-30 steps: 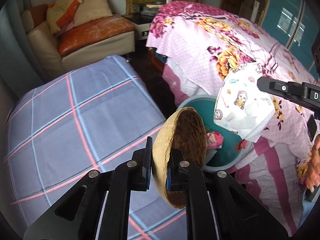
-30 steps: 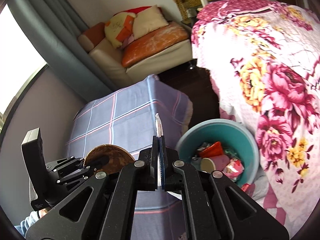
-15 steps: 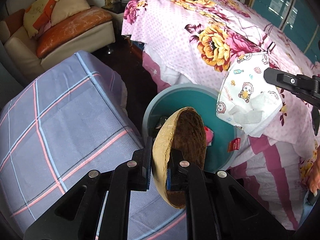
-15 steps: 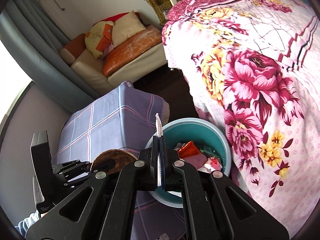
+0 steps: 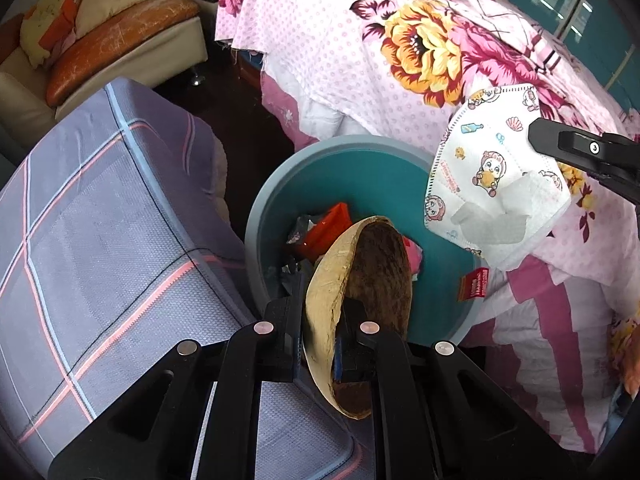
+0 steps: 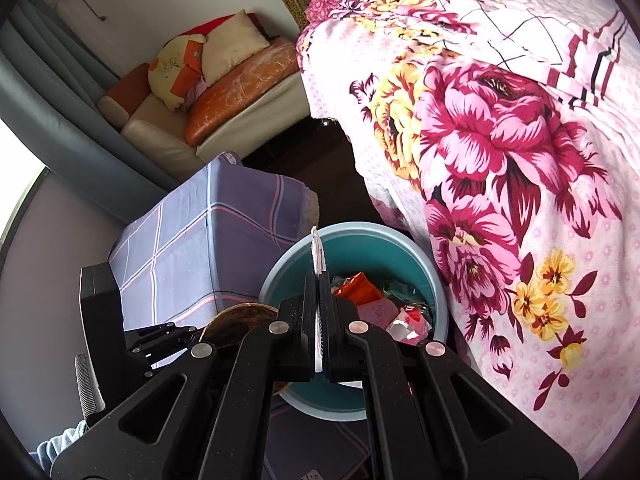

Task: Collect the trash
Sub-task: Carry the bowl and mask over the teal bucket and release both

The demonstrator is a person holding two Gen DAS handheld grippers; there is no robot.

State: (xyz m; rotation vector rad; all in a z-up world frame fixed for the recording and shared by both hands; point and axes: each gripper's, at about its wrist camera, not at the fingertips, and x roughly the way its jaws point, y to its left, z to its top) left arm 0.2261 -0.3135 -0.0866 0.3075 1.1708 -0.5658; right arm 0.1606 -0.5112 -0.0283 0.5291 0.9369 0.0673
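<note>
My left gripper (image 5: 318,320) is shut on the rim of a brown coconut shell half (image 5: 360,292) and holds it over the near edge of a teal trash bin (image 5: 360,172). My right gripper (image 6: 319,312) is shut on a white face mask with cartoon prints (image 5: 492,184), seen edge-on in the right wrist view (image 6: 317,248), held above the bin's right side (image 6: 360,240). The bin holds red and pink wrappers (image 6: 360,290). The left gripper with the shell shows in the right wrist view (image 6: 224,324).
A box draped in grey-purple plaid cloth (image 5: 100,220) stands left of the bin. A bed with a pink floral sheet (image 5: 400,48) is right of it. A cream sofa with orange cushions (image 5: 120,48) stands at the back. Dark floor lies between.
Both grippers have moved forward and down toward the bin, which now looks larger and closer. The shell and the mask stay gripped.
</note>
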